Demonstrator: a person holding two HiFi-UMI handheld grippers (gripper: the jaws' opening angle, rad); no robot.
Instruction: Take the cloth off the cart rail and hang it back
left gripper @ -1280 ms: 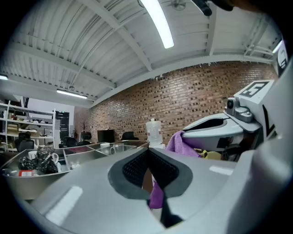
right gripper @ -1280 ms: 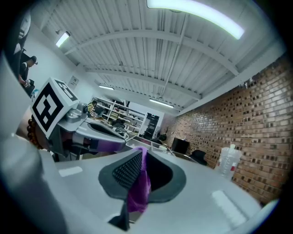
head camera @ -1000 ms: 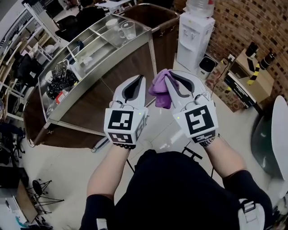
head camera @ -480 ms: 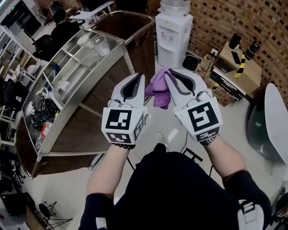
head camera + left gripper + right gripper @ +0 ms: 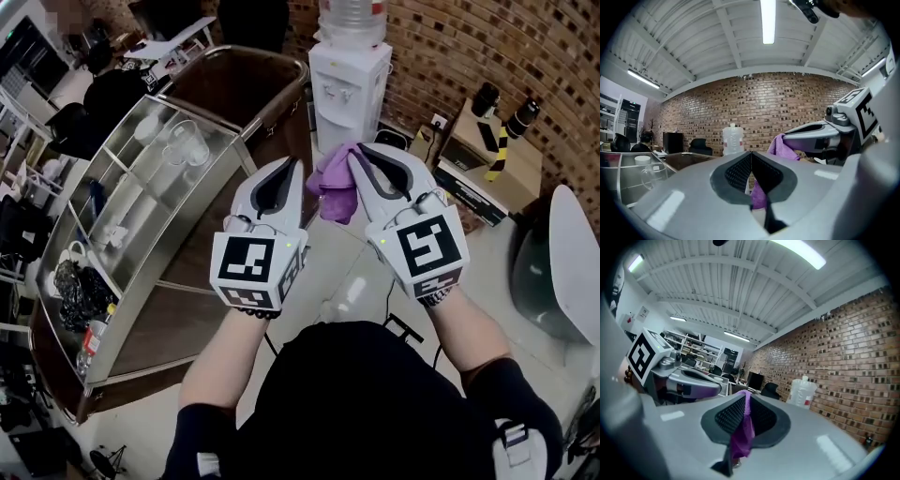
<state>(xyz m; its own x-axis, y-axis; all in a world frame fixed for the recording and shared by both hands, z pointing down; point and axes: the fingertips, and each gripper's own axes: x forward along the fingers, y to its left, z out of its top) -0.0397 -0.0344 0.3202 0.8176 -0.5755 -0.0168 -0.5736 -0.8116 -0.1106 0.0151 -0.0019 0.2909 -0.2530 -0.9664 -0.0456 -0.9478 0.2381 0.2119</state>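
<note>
A purple cloth (image 5: 336, 190) hangs in the air in front of me, and my right gripper (image 5: 354, 155) is shut on its top edge. In the right gripper view the cloth (image 5: 742, 434) runs down between the closed pads. My left gripper (image 5: 292, 164) is level beside it, jaws shut and tips a little left of the cloth. In the left gripper view the left gripper (image 5: 751, 154) has nothing at its tips; purple cloth (image 5: 758, 196) shows only through the low gap behind the jaws. The steel cart (image 5: 141, 239) stands below and to the left.
A water dispenser (image 5: 349, 80) stands against the brick wall just beyond the grippers. A brown bin (image 5: 239, 84) sits at the cart's far end and a glass jug (image 5: 183, 141) on its top shelf. A cardboard box (image 5: 497, 141) lies to the right.
Both grippers and the cloth have travelled together along the cart toward the water dispenser. The cart has slid left and down in the head view. The grip looks unchanged.
</note>
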